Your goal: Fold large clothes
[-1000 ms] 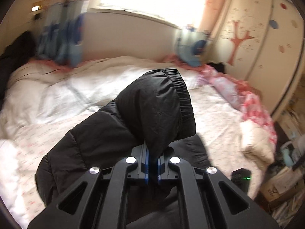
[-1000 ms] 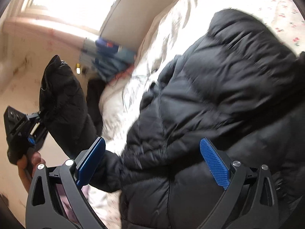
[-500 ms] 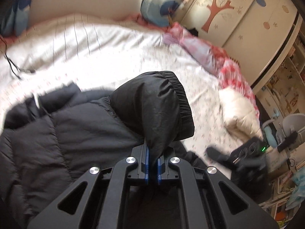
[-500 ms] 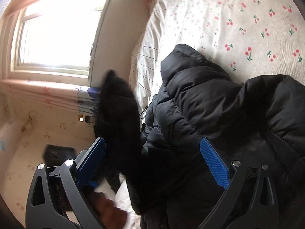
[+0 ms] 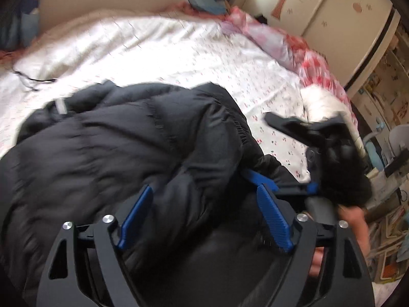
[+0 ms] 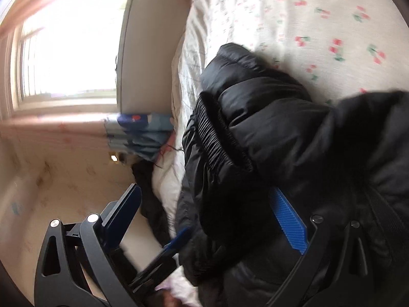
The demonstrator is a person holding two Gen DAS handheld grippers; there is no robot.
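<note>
left tool (image 5: 202, 220): blue pads spread wide, jaws have just been opening; black fabric bulges up between the pads but nothing is pinched.
right tool (image 6: 212, 220): jaws wide, hovering at the coat's edge, nothing gripped.
black quilted puffer coat (image 5: 122, 148): lies on the bed directly under both tools, sleeve folded across the body.
ribbed elastic cuff (image 6: 217, 143): rests on top of the body panel, near the collar end.
handling: looks light, soft and lofty; the glossy shell is likely slick, and the trapped air will probably spring folds back open.
grip points: judge best at stitched quilt seams, hem or cuff; a shallow pinch on smooth shell may slip off.
white cherry-print bedsheet (image 5: 230, 69): soft base, so pressing down may sink rather than crease.
cream headboard (image 6: 150, 46): far side, well apart from the coat.
</note>
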